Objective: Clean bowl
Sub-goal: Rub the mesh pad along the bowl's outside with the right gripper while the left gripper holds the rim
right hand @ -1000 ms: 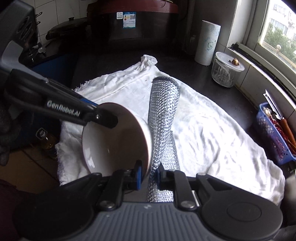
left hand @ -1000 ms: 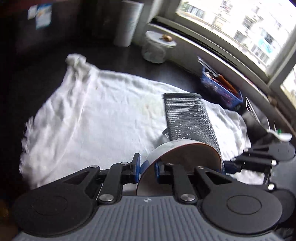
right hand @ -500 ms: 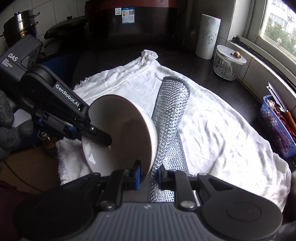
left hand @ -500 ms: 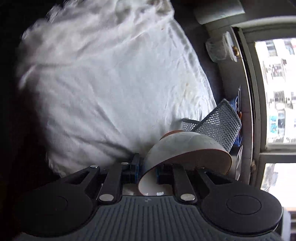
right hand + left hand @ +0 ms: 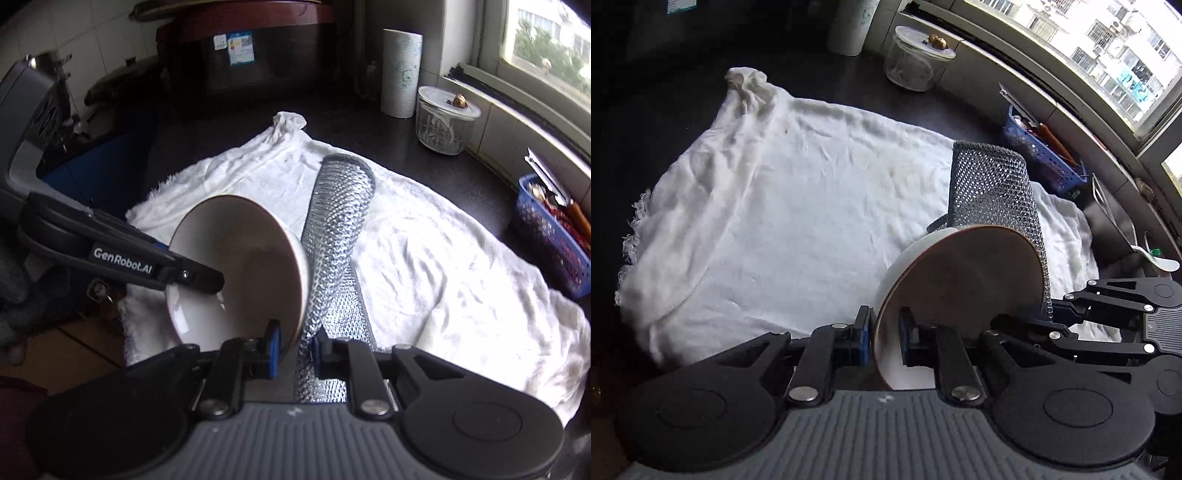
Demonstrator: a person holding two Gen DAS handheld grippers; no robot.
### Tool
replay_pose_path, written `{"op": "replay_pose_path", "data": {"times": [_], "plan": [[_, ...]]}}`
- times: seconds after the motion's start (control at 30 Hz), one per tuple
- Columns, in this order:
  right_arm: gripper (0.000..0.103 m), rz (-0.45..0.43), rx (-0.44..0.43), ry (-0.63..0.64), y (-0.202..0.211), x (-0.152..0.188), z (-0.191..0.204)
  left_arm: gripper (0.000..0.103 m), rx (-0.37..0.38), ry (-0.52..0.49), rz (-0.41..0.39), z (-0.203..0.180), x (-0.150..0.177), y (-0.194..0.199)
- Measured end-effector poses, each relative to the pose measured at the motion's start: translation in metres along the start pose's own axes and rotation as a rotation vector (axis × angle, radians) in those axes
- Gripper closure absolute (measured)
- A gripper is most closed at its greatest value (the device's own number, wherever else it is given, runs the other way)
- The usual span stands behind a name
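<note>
Ceramic, white outside and brown-rimmed, the bowl (image 5: 956, 291) is tipped on its side at lower centre of the left wrist view. The left gripper (image 5: 882, 334) pinches its rim. The right gripper (image 5: 295, 347) clamps a silver mesh scrubbing cloth (image 5: 336, 236), which stands just behind the bowl against its outer wall. Beyond, a white towel (image 5: 798, 206) covers the dark counter (image 5: 676, 103). A glass jar (image 5: 445, 118), paper roll (image 5: 400, 74) and blue basket (image 5: 550, 229) occupy the far right.
</note>
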State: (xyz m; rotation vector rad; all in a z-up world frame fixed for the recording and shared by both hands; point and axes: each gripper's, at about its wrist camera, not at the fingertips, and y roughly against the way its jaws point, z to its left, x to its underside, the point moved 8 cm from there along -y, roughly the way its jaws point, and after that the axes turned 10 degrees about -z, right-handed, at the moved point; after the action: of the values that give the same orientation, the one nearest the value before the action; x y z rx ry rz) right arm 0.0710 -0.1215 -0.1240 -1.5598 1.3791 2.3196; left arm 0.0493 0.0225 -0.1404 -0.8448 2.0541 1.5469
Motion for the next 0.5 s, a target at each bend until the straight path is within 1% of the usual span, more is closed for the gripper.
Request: {"op": "replay_pose_path", "data": {"times": [0.03,0.1,0.17,0.2,0.23,0.27,0.3,0.33,0.4,0.47,0.5], "plan": [[0.086,-0.002,0.004,-0.009,0.001,0.000,-0.002,0.091,0.003,-0.025,-0.008,-0.003,-0.002,0.000],[0.086,-0.004,0.011,-0.011,0.001,-0.001,-0.005,0.091,0.000,-0.185,-0.037,-0.020,-0.008,0.003],[0.086,-0.014,0.019,-0.006,0.002,-0.004,-0.005,0.091,-0.041,-0.397,-0.079,-0.040,-0.010,0.005],[0.086,-0.017,0.022,0.000,0.002,-0.006,-0.004,0.091,-0.059,-0.480,-0.100,-0.048,-0.010,0.007],[0.086,-0.018,0.025,0.008,0.003,-0.007,-0.003,0.091,-0.073,-0.541,-0.120,-0.054,-0.009,0.010],[0.087,-0.018,0.030,0.018,0.002,-0.007,-0.002,0.091,-0.099,-0.658,-0.152,-0.064,-0.006,0.011],[0.088,-0.017,0.036,0.030,0.002,-0.007,-0.002,0.091,-0.113,-0.719,-0.169,-0.070,-0.004,0.011],[0.089,-0.017,0.042,0.041,0.001,-0.007,-0.001,0.091,-0.114,-0.712,-0.174,-0.071,-0.004,0.012],[0.089,-0.016,0.044,0.042,0.000,-0.005,0.000,0.091,-0.072,-0.479,-0.150,-0.056,-0.016,0.012],[0.088,-0.015,0.045,0.036,-0.001,-0.003,0.000,0.089,-0.031,-0.247,-0.109,-0.035,-0.024,0.010],[0.087,-0.016,0.042,0.035,-0.002,-0.002,0.001,0.089,-0.022,-0.159,-0.089,-0.025,-0.025,0.009]]}}
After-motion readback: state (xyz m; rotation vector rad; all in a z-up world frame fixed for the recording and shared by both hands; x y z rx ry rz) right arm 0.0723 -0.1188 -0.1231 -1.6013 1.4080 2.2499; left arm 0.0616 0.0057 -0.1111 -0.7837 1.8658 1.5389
